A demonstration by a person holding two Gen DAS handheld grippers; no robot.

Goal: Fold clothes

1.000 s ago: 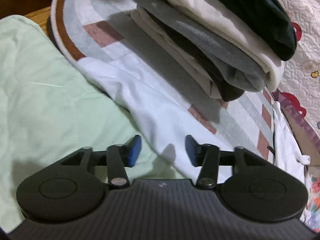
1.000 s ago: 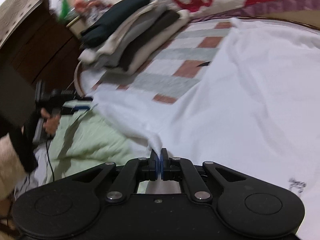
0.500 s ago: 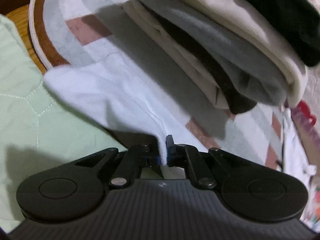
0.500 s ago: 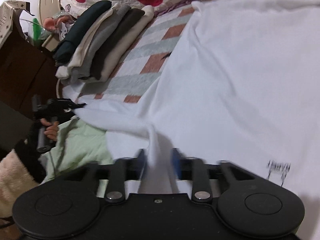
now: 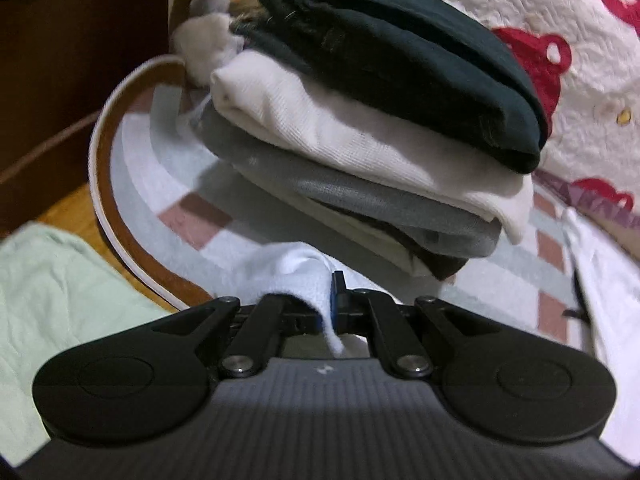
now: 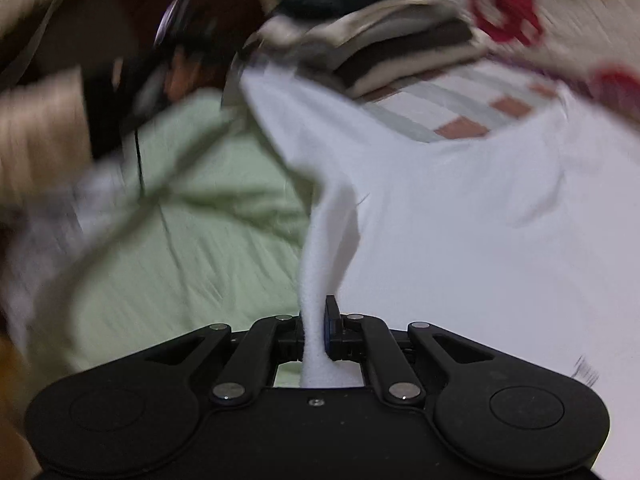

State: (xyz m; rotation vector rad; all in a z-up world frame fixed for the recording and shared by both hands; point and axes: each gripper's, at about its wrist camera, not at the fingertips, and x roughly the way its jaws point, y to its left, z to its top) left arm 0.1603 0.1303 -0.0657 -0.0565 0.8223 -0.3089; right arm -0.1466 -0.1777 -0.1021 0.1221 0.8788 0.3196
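A white garment (image 6: 460,216) is spread over a striped and checked mat (image 5: 168,184), with one edge lifted off it at two points. That edge is pinched by the left tongs (image 5: 330,304), whose jaws are drawn nearly together on a bunched corner of the white cloth, and by the right tongs (image 6: 320,328), closed narrowly on a raised ridge of the same fabric. Most of the garment is seen lying flat and open to the right in the right wrist view, with a small dark print near its lower edge; no crease or doubled layer can be made out in it, though that view is blurred by motion.

Beside it on the mat a stack of folded clothes (image 5: 380,132) is standing: a dark piece on top, a cream one under it, then grey, pale and dark brown layers. As far as folding goes, those pieces are lying as the task wants them. The white garment is judged to be the piece in hand, with its fold not closed. A pale green cloth (image 5: 60,292) is lying crumpled off the mat's edge; whether it is laundry or bedding cannot be told.

No basket, box or other container is visible in either view; the stack is carried by the mat alone, with a quilted cover with red figures (image 5: 560,40) behind it.
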